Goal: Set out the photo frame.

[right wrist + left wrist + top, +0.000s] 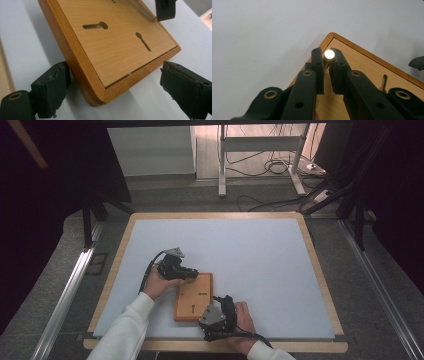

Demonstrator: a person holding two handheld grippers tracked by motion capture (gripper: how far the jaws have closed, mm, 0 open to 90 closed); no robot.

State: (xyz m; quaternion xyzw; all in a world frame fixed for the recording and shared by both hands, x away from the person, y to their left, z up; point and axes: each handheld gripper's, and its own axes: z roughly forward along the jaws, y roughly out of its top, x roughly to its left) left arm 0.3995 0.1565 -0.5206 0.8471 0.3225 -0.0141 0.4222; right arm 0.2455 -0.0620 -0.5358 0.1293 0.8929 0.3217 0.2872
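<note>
Pale blue matting covers the table [260, 250]. My left gripper [325, 58] is clamped on a brass peg [329, 54] above the far left corner of the wooden board [117, 47], near the table's front edge. My right gripper [112, 82] gapes around its near corner, so the board could slide when I press the peg.

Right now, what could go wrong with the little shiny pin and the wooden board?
The left gripper pinches the thin metal pin only near its tip, so the pin could slip or tilt.

The right gripper is open, its jaws either side of the wooden board's corner without pressing, so the board might slide on the smooth table when the pin pushes on it.

The slots are narrow, so the pin could miss them.
</note>
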